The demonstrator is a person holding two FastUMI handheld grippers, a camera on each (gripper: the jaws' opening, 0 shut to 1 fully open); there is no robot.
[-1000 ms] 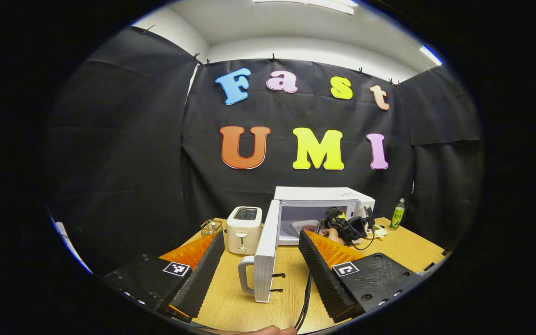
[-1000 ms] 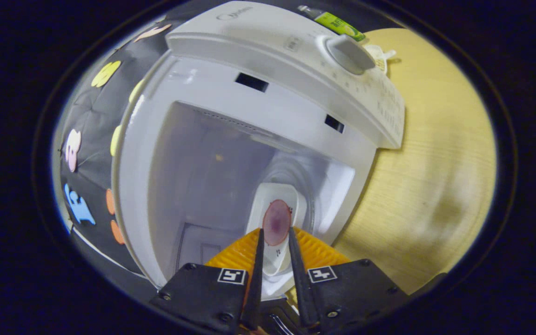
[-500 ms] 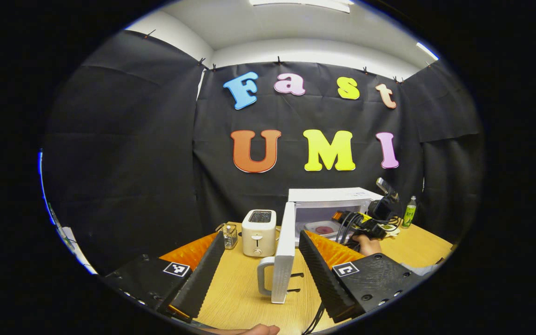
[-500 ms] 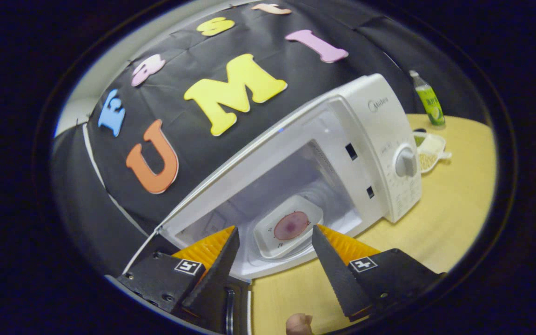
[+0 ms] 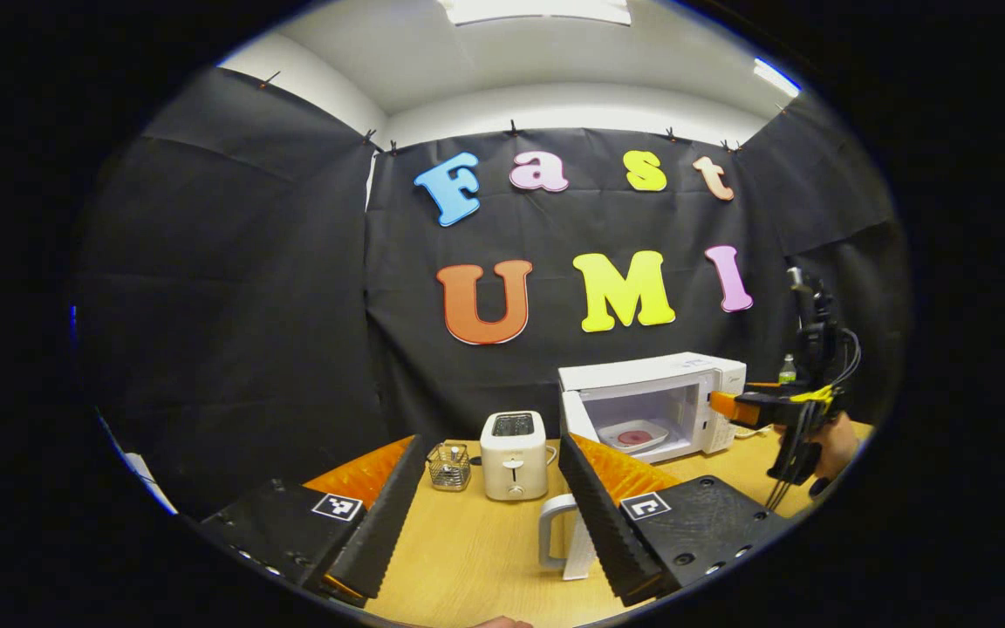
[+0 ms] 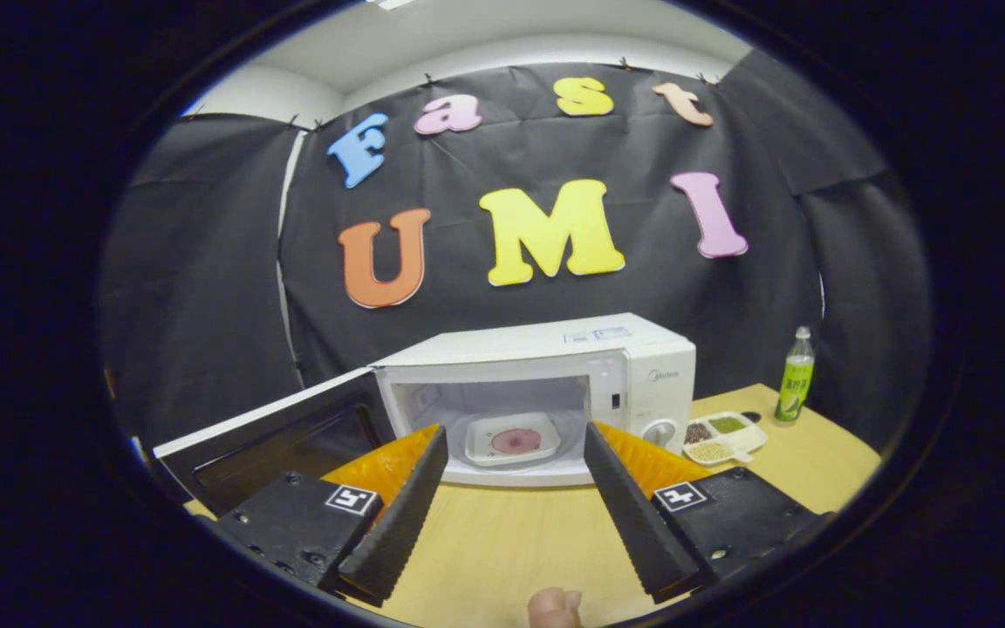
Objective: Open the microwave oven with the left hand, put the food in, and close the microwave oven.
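Microwave (image 6: 546, 392) stands open with the food tray (image 6: 513, 439) now inside; the right gripper (image 6: 511, 506), wide and empty, has backed out toward 6 o'clock. Left gripper (image 5: 489, 515) gapes wide near the door (image 5: 565, 545), ready to close it.

Glossy white microwave (image 6: 546, 353) casing, dark glass set in its door (image 6: 280, 436), matt wood-grain table (image 6: 502, 549), smooth cream toaster (image 5: 514, 443), wire basket (image 5: 448, 465), plastic bottle (image 6: 793, 377), ridged fingers (image 6: 402, 515).
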